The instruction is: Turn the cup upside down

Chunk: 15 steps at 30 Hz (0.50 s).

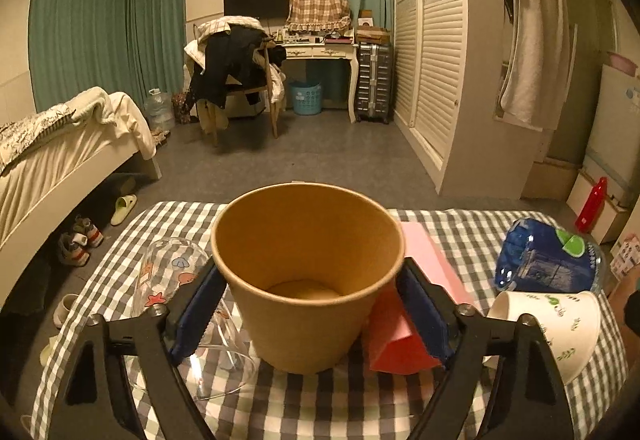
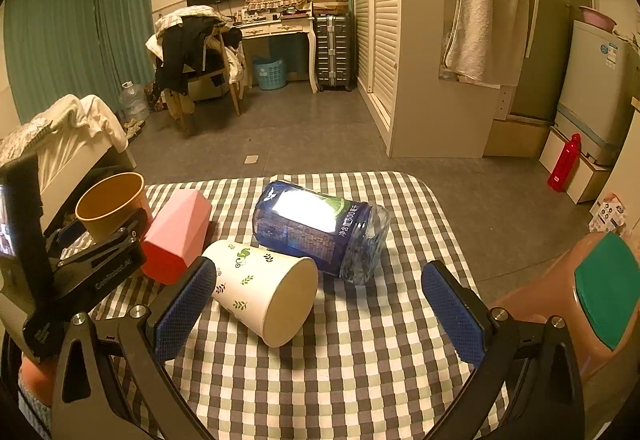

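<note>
A brown paper cup [image 1: 308, 280] stands upright, mouth up, on a desk covered with a gray and white checked cloth [image 1: 320, 400], so the flip has not been done yet. The left gripper [image 1: 310, 308] has its jaws set against the two sides of the cup, one blue pad at 9 o'clock and the other at 3 o'clock, and they look closed on it, though how firmly cannot be told. What remains, as a judgement, is to lift the cup, turn it over and set it down on its rim. The left view shows the inside of the cup, which looks empty, and a clear glass [image 1: 188, 304] with cartoon prints lying on its side at 9 o'clock of the cup, which the other view does not show. The right view shows the right gripper [image 2: 320, 316] with its jaws spread wide and holding nothing, a white cup with leaf prints [image 2: 264, 296] lying on its side between them, a blue-labelled bottle [image 2: 320, 228] lying down at 12 o'clock of that cup, and a pink box [image 2: 176, 236] at 10 o'clock, beside the brown cup at the far left edge of the desk
</note>
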Motion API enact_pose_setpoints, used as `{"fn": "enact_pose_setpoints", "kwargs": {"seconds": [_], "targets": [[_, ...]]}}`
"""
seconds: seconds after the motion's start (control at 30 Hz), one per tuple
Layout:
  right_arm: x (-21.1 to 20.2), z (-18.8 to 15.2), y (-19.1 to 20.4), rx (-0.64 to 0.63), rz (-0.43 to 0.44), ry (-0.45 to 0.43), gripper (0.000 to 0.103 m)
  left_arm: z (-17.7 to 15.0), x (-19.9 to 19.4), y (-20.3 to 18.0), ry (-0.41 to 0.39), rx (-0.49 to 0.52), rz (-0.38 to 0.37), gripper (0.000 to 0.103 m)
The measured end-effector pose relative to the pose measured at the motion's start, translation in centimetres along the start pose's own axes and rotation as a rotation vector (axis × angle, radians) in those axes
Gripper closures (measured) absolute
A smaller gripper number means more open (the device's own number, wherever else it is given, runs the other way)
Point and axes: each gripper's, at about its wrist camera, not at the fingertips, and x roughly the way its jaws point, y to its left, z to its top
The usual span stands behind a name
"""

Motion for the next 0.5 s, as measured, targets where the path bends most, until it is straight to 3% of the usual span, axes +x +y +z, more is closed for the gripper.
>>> {"fn": "enact_pose_setpoints", "kwargs": {"seconds": [0.23,0.5], "targets": [[-0.3,0.0,0.2,-0.008,0.006,-0.003,0.0,0.2,-1.3,0.2,0.004,0.005,-0.004,0.022],[-2.6,0.1,0.5,-0.025,0.009,-0.048,0.0,0.2,-7.9,0.0,0.009,0.037,-0.004,0.022]]}}
